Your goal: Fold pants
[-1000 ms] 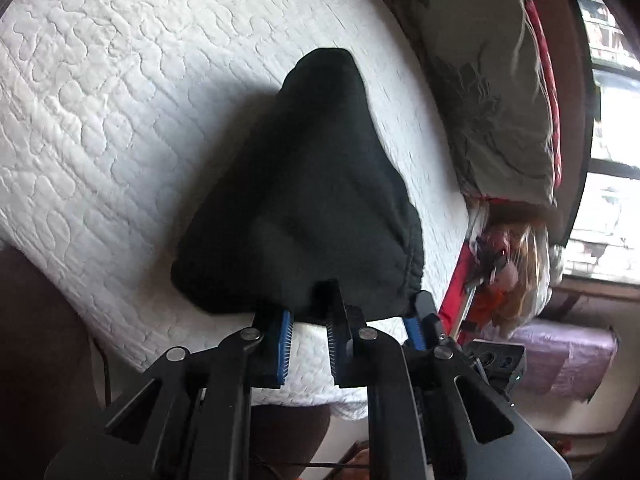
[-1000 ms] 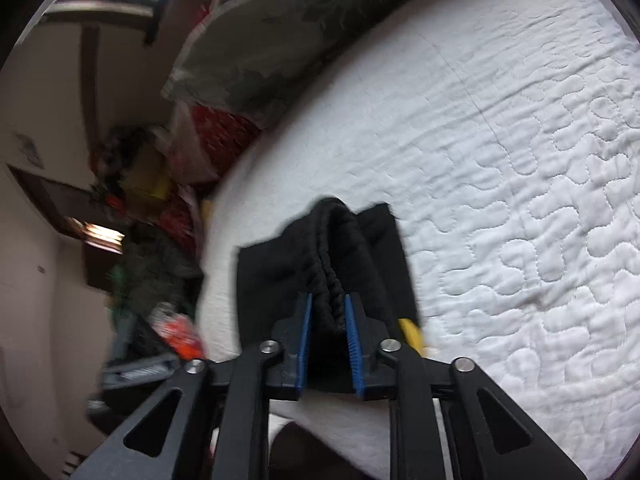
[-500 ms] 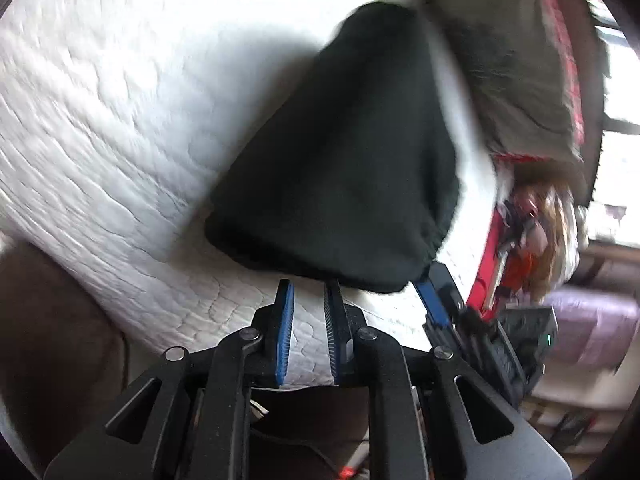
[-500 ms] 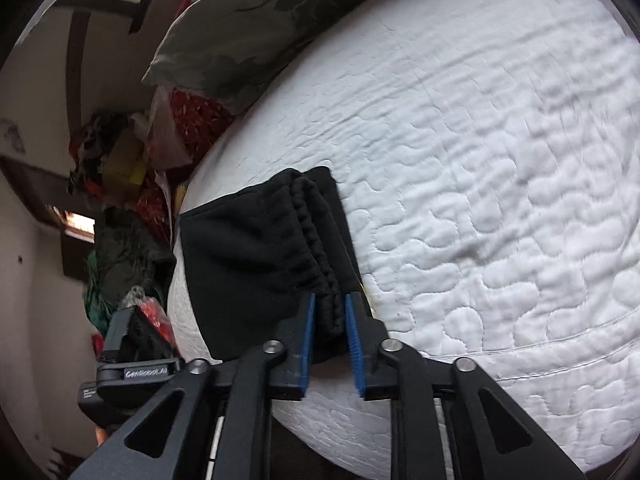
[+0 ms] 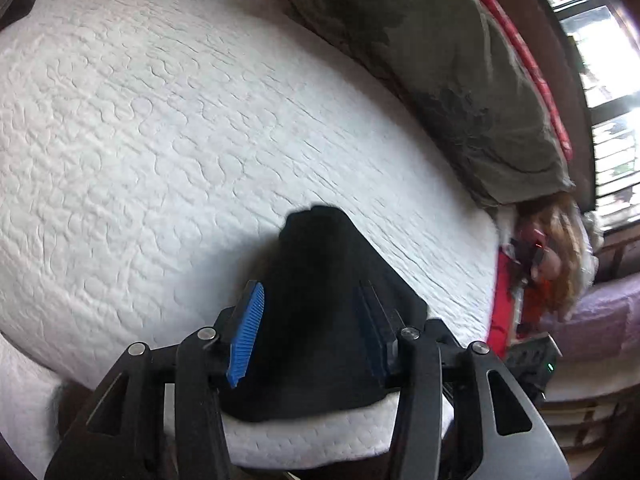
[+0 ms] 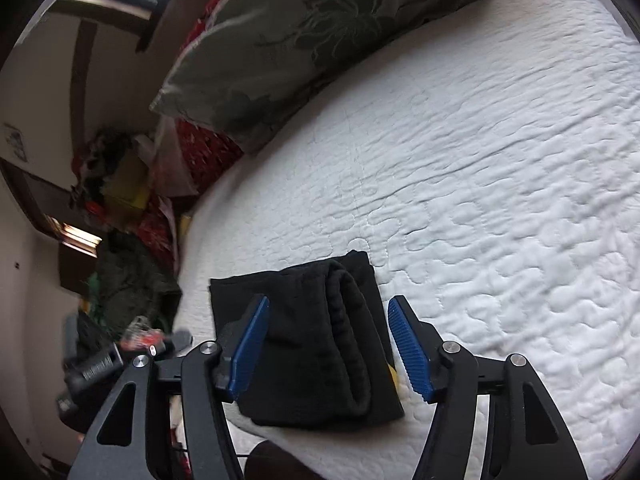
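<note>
- My left tongs (image 5: 310,330) stand part open, having just been opening; the pants (image 5: 320,320) show between the blue pads, but the pads do not press them.
- The pants (image 6: 316,344) lie in a compact folded bundle at the near edge of the bed (image 6: 500,160), waistband roll on top.
- My right tongs (image 6: 328,346) stand wide and have just been opening; the bundle sits between them, ungripped.
- Judgement: folding appears done or nearly so. What remains, if anything, is squaring the bundle and drawing both tongs clear.
</note>
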Available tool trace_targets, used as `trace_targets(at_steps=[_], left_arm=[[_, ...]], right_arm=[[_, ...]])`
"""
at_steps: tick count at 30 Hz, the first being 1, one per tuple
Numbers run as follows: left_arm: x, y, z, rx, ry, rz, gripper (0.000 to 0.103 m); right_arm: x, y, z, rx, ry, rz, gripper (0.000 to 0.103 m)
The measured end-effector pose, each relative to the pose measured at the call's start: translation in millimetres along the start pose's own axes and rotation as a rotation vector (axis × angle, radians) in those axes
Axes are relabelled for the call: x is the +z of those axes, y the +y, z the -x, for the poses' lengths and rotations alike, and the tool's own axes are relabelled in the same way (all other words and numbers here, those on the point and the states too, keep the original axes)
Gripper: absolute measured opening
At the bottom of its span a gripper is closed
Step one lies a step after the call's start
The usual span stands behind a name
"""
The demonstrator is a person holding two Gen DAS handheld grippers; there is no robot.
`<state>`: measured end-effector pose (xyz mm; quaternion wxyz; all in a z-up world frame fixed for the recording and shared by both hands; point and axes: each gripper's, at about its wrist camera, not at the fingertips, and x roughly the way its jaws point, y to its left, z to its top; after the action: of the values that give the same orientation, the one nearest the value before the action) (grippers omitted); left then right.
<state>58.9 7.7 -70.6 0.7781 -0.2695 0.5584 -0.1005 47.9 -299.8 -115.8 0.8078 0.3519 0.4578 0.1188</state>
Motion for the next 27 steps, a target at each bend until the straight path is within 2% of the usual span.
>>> trace_targets(at_steps=[4,5,6,7,10,13,17,21,27], left_arm=[[4.9,-3.5,-25.9,0.005,0.011,0.042,0.045],[5.3,-4.4,-30.7,0.011,0.022,0.047,0.044],[5.0,-6.9,-31.5,0.011,0.025,0.053,0.038],[4.6,-7.9,-30.3,0.007,0.022,0.051,0.038],[3.3,-14.4,-41.3,0.058,0.016,-0.004,0.038],[2.2,-22.2,-54.4,0.137,-0.006,-0.047,0.04],[0.1,-27.8,-54.3,0.155,-0.009,-0.066,0.04],[-6.2,-29.2,-38.4,0.152,-0.029,-0.092,0.04],[-20.4,-41.1,-17.6,0.207,-0.082,-0.168,0.04]], right_arm=[[-1.6,2.6,-19.5,-0.029,0.0,0.034,0.064],[-1.6,4.0,-23.7,-0.036,0.003,0.049,0.061],[-1.5,4.7,-27.8,-0.045,0.01,0.064,0.044],[-1.0,4.9,-30.9,-0.055,0.025,0.078,0.035],[3.3,3.8,-21.0,-0.058,-0.026,0.093,0.028],[4.6,-8.7,-32.8,-0.107,0.004,0.088,0.028],[-1.3,-9.6,-38.6,-0.141,-0.01,0.113,0.035],[1.1,-15.4,-32.9,-0.118,0.006,0.066,0.047],[-6.7,-9.7,-12.2,-0.089,-0.007,0.054,0.049]])
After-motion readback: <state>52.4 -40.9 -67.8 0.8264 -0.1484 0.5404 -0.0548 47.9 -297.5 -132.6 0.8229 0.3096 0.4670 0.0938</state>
